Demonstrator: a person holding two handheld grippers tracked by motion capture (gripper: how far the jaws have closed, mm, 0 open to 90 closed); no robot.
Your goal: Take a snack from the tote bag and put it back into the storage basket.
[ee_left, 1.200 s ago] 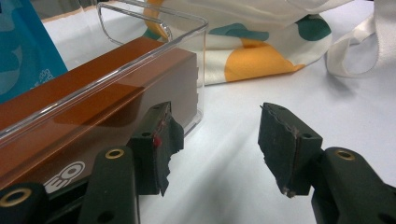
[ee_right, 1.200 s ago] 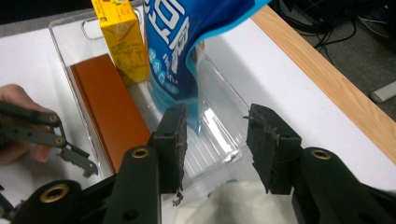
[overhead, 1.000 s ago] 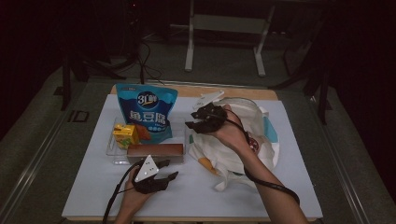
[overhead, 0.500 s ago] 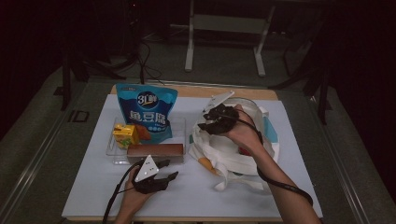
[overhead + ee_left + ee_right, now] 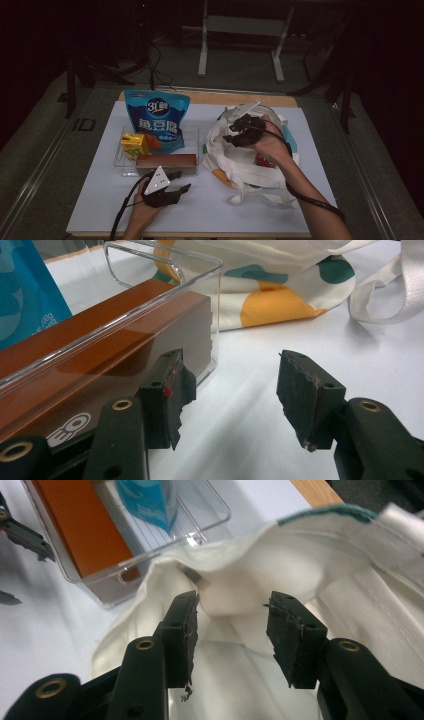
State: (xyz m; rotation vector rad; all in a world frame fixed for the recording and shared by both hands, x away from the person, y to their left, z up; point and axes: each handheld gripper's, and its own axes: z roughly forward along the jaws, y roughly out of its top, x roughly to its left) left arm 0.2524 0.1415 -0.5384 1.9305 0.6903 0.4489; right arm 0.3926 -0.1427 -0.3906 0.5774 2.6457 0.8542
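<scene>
A white tote bag [image 5: 235, 165] with orange and teal patches lies open at the table's right; a red thing [image 5: 262, 160] shows inside it. My right gripper [image 5: 230, 130] hovers over the bag's mouth, open, with nothing between its pads; past them the bag's white rim [image 5: 280, 560] folds. My left gripper [image 5: 180, 181] rests near the front edge, open and empty, just right of a clear tray [image 5: 165, 270]. The tray holds a long brown box [image 5: 167, 161] and a yellow juice carton [image 5: 134, 145]. A blue snack pouch [image 5: 157, 120] stands at the tray's back.
A white sheet [image 5: 100, 200] covers the table, with a wooden edge [image 5: 210, 97] at the back. The bag's straps [image 5: 260, 192] trail toward the front. Dark stands and a table frame [image 5: 240, 30] rise behind.
My right hand has moved a little to the right over the bag, and the bag's top fabric has shifted with it. The left gripper has stayed where it was.
</scene>
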